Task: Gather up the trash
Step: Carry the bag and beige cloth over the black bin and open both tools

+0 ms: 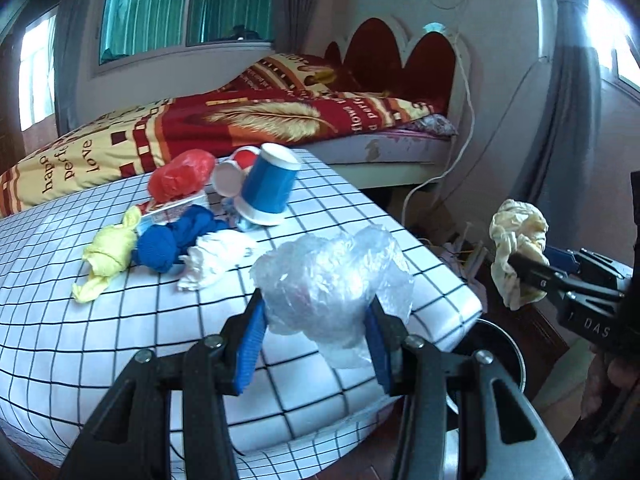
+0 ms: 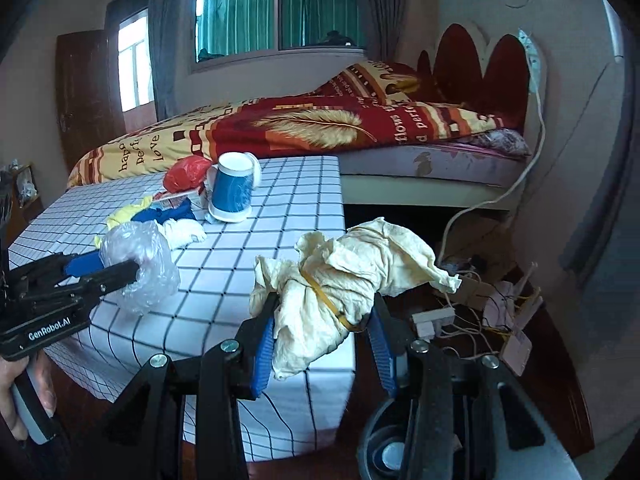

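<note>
My left gripper (image 1: 318, 316) is shut on a crumpled clear plastic bag (image 1: 332, 276), held above the near right corner of the checked table (image 1: 120, 340). My right gripper (image 2: 322, 324) is shut on a wad of cream paper (image 2: 348, 276) bound with a yellow rubber band, held beyond the table's right edge. Each gripper shows in the other's view: the right one (image 1: 520, 276) with its cream paper (image 1: 518, 236), the left one (image 2: 136, 270) with its clear bag (image 2: 140, 264). On the table lie a red bag (image 1: 182, 176), blue cups (image 1: 268, 184), a yellow wad (image 1: 108, 256), blue cloth (image 1: 172, 240) and white paper (image 1: 216, 258).
A round bin (image 1: 496, 356) stands on the floor by the table's near right corner; its rim (image 2: 384, 444) also appears under my right gripper. A bed (image 1: 280, 120) with a red and yellow quilt lies behind the table. Cables and a power strip (image 2: 434, 320) clutter the floor at right.
</note>
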Available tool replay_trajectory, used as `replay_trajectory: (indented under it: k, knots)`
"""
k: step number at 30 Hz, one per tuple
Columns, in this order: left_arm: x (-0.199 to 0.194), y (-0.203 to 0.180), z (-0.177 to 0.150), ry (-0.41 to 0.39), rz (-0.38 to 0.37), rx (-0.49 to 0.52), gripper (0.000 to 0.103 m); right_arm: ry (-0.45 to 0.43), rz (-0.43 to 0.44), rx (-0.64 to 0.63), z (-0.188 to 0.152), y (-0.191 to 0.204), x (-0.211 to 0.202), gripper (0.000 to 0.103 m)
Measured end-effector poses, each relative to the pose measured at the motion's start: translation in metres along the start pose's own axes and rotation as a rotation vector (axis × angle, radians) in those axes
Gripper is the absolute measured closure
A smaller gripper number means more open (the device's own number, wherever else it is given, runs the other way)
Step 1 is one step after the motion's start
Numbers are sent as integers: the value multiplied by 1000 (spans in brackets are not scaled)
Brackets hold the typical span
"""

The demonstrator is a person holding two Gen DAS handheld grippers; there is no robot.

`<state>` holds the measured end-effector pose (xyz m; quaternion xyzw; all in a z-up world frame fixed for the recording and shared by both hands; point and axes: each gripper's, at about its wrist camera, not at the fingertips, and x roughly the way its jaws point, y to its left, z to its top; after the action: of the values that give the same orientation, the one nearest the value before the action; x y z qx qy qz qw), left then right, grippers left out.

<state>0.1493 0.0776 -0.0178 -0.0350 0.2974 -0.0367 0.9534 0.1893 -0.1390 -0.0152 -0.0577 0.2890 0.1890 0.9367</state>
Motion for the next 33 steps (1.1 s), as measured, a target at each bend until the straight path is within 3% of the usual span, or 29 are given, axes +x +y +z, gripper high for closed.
replay_trajectory:
  k: [14, 33]
  knots:
    - [-1, -65, -9, 1, -99, 73, 55, 19, -93, 56, -31, -53, -37, 58]
    - [25, -160, -33, 91, -244, 190, 55, 97, -164, 120, -87, -128, -58, 58]
